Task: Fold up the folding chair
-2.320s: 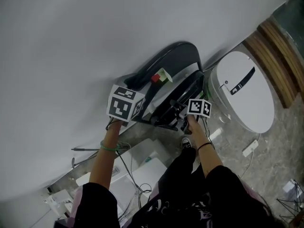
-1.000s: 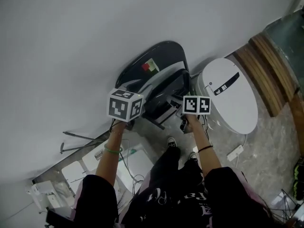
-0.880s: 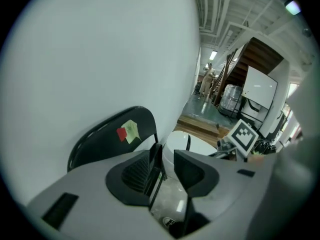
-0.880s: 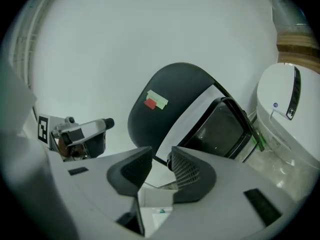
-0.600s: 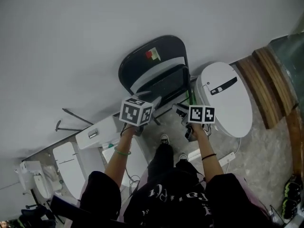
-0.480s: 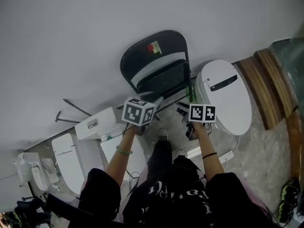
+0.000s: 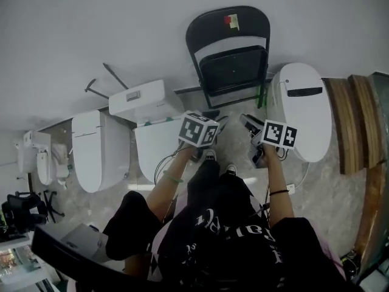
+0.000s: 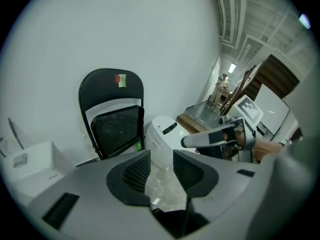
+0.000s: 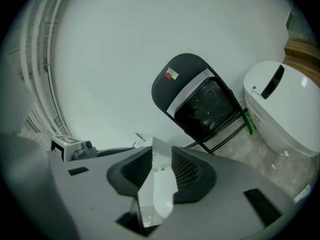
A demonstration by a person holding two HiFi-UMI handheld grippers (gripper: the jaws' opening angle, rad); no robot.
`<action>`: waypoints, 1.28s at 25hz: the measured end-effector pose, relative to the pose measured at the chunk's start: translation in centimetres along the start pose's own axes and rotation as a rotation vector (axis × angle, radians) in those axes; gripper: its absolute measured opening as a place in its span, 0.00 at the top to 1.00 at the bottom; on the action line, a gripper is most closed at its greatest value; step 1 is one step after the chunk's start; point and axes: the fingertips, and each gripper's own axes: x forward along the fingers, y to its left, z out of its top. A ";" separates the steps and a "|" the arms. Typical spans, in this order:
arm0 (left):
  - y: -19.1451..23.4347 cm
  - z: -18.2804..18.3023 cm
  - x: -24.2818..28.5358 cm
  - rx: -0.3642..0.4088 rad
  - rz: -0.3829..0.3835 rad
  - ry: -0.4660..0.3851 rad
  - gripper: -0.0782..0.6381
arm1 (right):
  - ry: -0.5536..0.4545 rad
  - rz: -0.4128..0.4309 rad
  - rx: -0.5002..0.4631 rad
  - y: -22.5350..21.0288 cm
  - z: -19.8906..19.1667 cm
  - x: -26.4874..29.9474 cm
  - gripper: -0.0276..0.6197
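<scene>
The chair (image 7: pixel 230 53) stands at the far edge of the floor (image 7: pixel 340 193) where it meets the white wall (image 7: pixel 121 23). It leans back on the wall with its seat swung up flat against the backrest, so the folding looks done. A white toilet (image 7: pixel 301 108) is just beside its right leg and a white tank (image 7: pixel 138 99) is near its left. Both grippers are well short of it, over the person's shoes. The left gripper (image 8: pixel 161 160) has its jaws fairly wide with only floor showing between them. The right gripper (image 9: pixel 161 159) has a narrower gap, likewise with nothing in it. The chair looks like painted steel tube with a thin padded seat. I judge it stiff and fairly heavy for such jaws, smooth enough to slip, and in no way fragile. The hinges are the awkward part: lifted by the seat alone, the legs would likely swing open again. The better hold is on the frame itself, at the curved top of the backrest or on a side tube above the seat. One gripper on each side would keep it from twisting. Leaning as it is, it could slide down the wall if nudged at the feet.
</scene>
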 end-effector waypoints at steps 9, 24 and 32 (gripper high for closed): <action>-0.7 -4.8 -4.6 0.012 -0.027 -0.016 0.69 | -0.009 -0.010 -0.005 3.5 -6.2 0.3 0.77; -0.8 -17.7 -16.8 0.031 -0.201 -0.009 0.69 | -0.169 -0.077 0.050 14.8 -21.0 -0.4 0.77; -5.2 -18.5 -18.0 -0.049 -0.360 -0.070 0.69 | -0.204 -0.137 0.018 16.1 -23.5 -3.6 0.77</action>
